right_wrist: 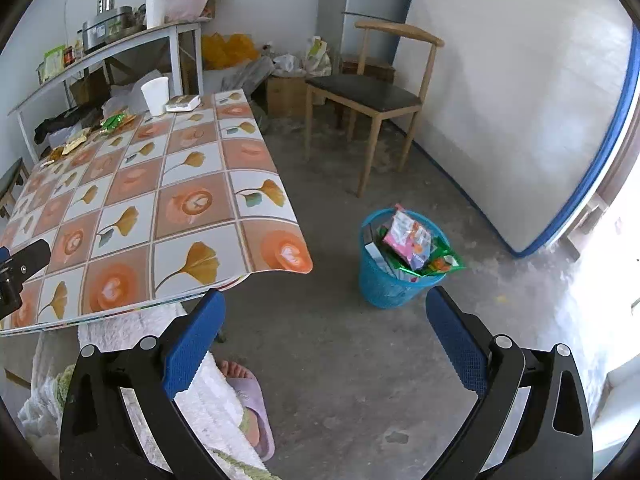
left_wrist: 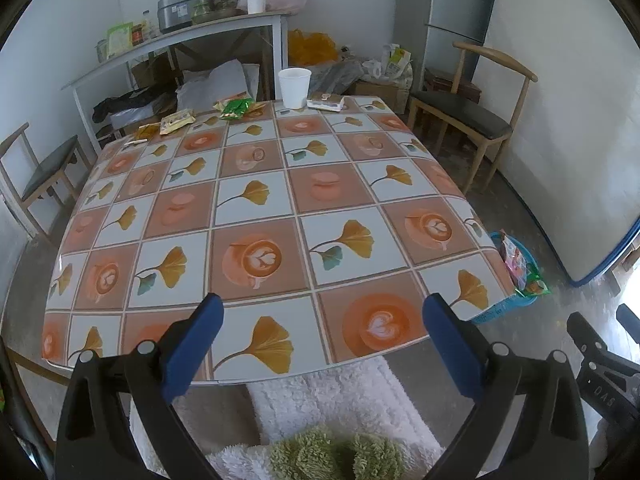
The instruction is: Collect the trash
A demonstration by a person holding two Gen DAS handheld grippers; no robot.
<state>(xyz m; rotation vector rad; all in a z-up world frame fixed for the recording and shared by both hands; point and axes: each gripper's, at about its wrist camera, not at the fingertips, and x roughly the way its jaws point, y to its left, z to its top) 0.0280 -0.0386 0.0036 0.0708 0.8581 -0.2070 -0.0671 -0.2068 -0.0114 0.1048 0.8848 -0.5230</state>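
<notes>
Both tools released, wrappers left on the worktop

Left tool (left_wrist: 322, 316) and right tool (right_wrist: 324, 312) gape empty; wrappers (left_wrist: 236, 109) at the worktop's (left_wrist: 256, 200) 12 o'clock edge, bin (right_wrist: 394, 280) at its 4 o'clock.

The table (left_wrist: 280, 216) carries everything along its far edge: a cup (left_wrist: 295, 87) with a flat packet (left_wrist: 326, 101) just to its right, a crumpled wrapper (left_wrist: 237, 108) to its left, and further left two more wrappers (left_wrist: 176, 121) near the far left corner. The near part of the table lies bare. On the floor off the table's right near corner stands a bin (right_wrist: 394, 268) with packets (right_wrist: 412, 240) sticking out of it. A chair (right_wrist: 372, 92) stands behind the bin, and a shelf (left_wrist: 180, 36) behind the table
</notes>
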